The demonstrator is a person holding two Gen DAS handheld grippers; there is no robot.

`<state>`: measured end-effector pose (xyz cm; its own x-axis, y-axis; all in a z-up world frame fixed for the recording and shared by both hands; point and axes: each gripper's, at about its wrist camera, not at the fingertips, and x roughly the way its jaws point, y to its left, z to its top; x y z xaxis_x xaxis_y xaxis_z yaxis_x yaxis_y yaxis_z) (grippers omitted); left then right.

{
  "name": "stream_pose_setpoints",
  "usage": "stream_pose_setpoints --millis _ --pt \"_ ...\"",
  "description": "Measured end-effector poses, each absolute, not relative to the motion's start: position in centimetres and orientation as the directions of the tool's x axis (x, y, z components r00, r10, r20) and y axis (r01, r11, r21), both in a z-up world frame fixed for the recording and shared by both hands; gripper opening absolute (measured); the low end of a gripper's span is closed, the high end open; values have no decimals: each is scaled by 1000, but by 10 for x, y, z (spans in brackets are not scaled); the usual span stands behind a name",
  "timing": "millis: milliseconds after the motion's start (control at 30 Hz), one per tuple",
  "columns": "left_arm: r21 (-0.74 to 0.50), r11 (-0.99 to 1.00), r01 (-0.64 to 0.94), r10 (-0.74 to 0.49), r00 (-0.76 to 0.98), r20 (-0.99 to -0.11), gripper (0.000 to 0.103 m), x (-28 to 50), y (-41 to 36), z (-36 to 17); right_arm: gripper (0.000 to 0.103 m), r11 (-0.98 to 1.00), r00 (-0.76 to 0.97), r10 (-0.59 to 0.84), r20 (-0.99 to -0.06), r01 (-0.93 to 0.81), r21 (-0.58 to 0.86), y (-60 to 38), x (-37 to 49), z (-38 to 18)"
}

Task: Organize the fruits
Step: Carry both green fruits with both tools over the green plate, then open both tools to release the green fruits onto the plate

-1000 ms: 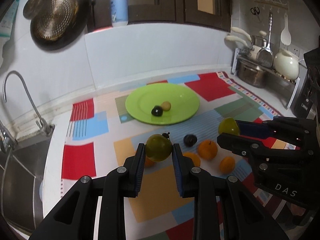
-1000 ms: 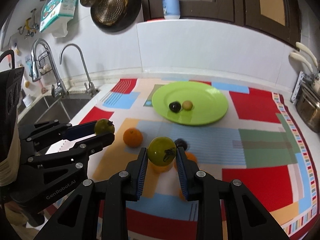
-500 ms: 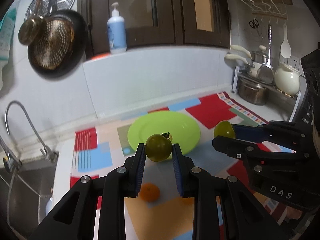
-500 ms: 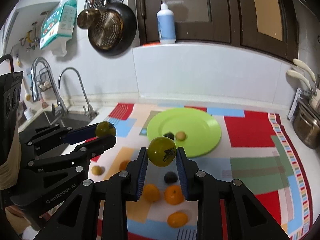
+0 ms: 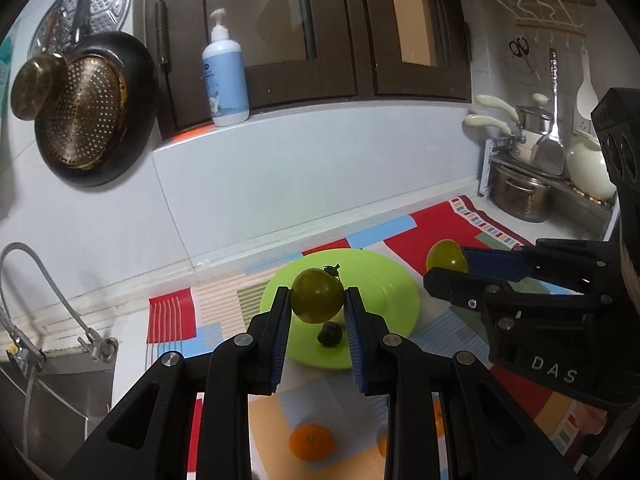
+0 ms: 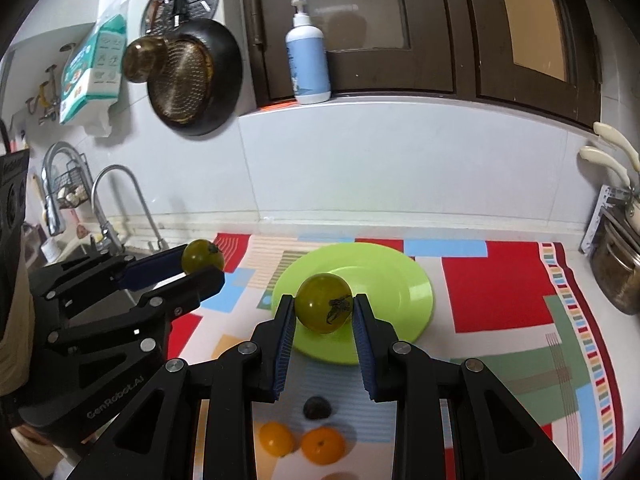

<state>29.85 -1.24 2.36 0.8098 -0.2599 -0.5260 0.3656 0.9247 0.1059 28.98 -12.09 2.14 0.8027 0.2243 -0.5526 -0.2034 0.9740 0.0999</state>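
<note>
My left gripper (image 5: pixel 317 300) is shut on a green tomato (image 5: pixel 316 295), held in the air above the near side of the lime green plate (image 5: pixel 384 284). My right gripper (image 6: pixel 323 307) is shut on another green tomato (image 6: pixel 324 302), also above the plate (image 6: pixel 400 280). Each gripper shows in the other's view, the right (image 5: pixel 436 270) and the left (image 6: pixel 204 264). A dark fruit (image 5: pixel 329 334) lies on the plate. On the patterned mat lie an orange (image 6: pixel 323 445), a yellow-orange fruit (image 6: pixel 275 438) and a dark fruit (image 6: pixel 317 407).
A sink with faucet (image 6: pixel 116 204) is at the left. A rack with a steel pot (image 5: pixel 520 196) and a white kettle stands at the right. The tiled wall, a hanging pan (image 5: pixel 88 108) and a soap bottle (image 5: pixel 225 76) are behind.
Both grippers have risen and moved forward toward the plate, each still holding its green tomato. The loose fruits on the mat have dropped lower in both views.
</note>
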Motion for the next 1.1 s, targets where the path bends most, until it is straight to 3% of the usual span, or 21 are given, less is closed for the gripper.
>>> stream_pose_setpoints --millis 333,1100 --pt "35 934 357 -272 767 -581 27 352 -14 14 30 974 783 221 -582 -203 97 -127 336 13" --pt "-6 941 338 -234 637 -734 27 443 -30 -53 30 968 671 249 -698 -187 166 -142 435 -52"
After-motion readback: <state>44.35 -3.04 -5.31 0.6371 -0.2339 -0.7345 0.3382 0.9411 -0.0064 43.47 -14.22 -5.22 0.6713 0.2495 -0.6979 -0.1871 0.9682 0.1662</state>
